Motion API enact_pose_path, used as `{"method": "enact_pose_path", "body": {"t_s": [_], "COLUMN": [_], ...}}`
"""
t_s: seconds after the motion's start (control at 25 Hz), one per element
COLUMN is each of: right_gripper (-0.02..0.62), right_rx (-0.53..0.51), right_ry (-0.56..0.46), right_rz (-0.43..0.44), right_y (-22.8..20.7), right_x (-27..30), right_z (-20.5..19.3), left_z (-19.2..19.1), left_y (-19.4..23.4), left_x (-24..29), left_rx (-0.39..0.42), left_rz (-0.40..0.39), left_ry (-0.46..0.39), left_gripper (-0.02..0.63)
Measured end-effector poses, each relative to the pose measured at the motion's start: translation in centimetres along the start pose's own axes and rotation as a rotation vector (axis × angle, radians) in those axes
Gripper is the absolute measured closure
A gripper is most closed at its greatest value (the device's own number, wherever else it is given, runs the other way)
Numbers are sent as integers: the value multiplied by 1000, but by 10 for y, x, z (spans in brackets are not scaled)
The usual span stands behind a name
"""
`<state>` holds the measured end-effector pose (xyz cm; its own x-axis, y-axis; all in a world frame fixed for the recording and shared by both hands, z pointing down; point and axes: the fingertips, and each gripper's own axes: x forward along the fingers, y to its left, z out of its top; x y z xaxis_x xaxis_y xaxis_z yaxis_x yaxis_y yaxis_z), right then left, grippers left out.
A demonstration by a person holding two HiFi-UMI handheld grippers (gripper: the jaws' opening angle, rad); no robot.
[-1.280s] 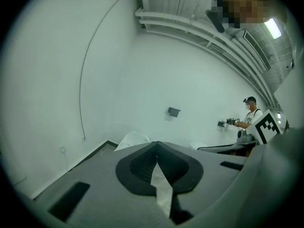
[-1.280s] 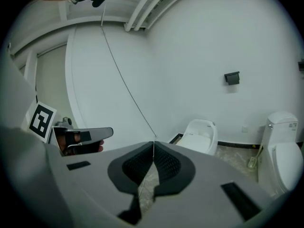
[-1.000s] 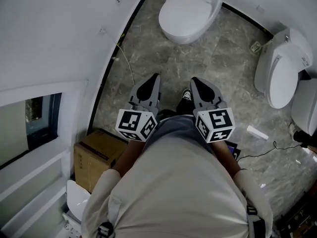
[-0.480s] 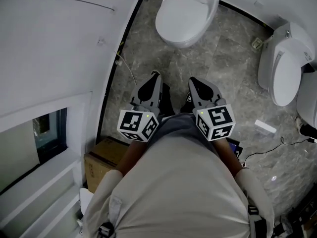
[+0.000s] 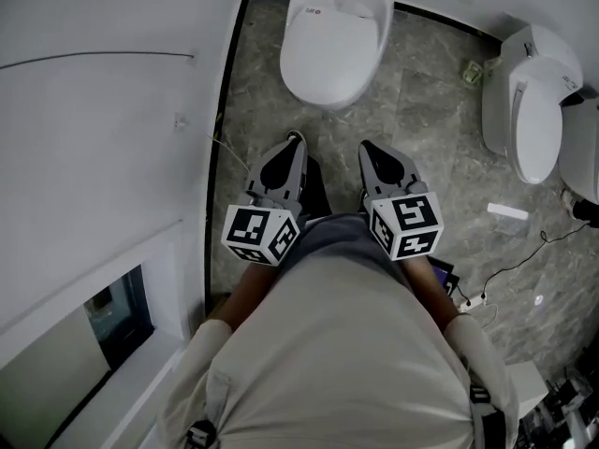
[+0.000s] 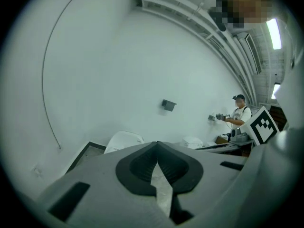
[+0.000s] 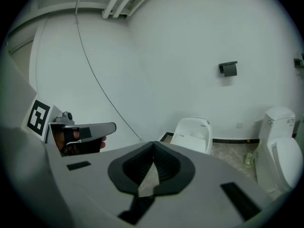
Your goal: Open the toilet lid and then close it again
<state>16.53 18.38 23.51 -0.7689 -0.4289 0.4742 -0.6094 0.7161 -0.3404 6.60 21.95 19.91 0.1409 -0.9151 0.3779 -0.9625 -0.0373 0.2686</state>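
A: Left gripper [image 5: 293, 144] – how are the fingers [image 6: 137, 167]?
B: Closed up, tips meeting. Nothing is between them; only grey floor [image 5: 421, 120] shows through the slit below the tips.
A: Right gripper [image 5: 367, 148]?
B: The same. Its fingers [image 7: 166, 167] are pressed together at the tips and hold nothing. Both grippers are held side by side, apart from each other, pointing forward and somewhat down.
A: Where is the toilet [image 5: 335, 36]?
B: Ahead of both sets of fingertips, well apart from them, set against the far wall. It sits slightly nearer the left fingers' line than the right's. Its lid [image 5: 328, 50] lies flat down – shut. No finger touches it.
A: Anything else around?
B: A second toilet [image 5: 538, 120] stands off to the right of the right fingers, lid also down. A small white box [image 5: 507, 211] and a thin cable [image 5: 524, 255] lie on the floor on that side. A white wall [image 5: 112, 138] runs along to the left of the left fingers.
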Motion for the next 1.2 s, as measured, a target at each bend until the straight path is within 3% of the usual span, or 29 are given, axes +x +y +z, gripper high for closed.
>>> {"method": "enact_pose_path", "body": {"t_s": [0.32,0.6,0.72,0.88,1.08,1.2], "right_gripper": [586,586,586,586,584,584], "right_rx": [53,-35,-91,-88,-140,-117], "right_ry": [12,54,82,115,86,75], "right_rz": [-99,-198,-196,-178,-174,-159], "right_y": [43,54,58,50,28,16], "right_x": [107,156,165,170,167,170], "right_z": [39,59,63,51,56,54], "left_z": [29,32,30,17,9,-2], "left_y": [112,174,184,191,191,188], "left_x": [29,58,73,88,106,121], "left_rx": [-1,20,15,2,-28,-56], "left_rz": [-154,-263,-284,-310,-310,-295], "left_ry": [86,170,212,261,309,324], "left_gripper": [598,598,598,598,598,598]}}
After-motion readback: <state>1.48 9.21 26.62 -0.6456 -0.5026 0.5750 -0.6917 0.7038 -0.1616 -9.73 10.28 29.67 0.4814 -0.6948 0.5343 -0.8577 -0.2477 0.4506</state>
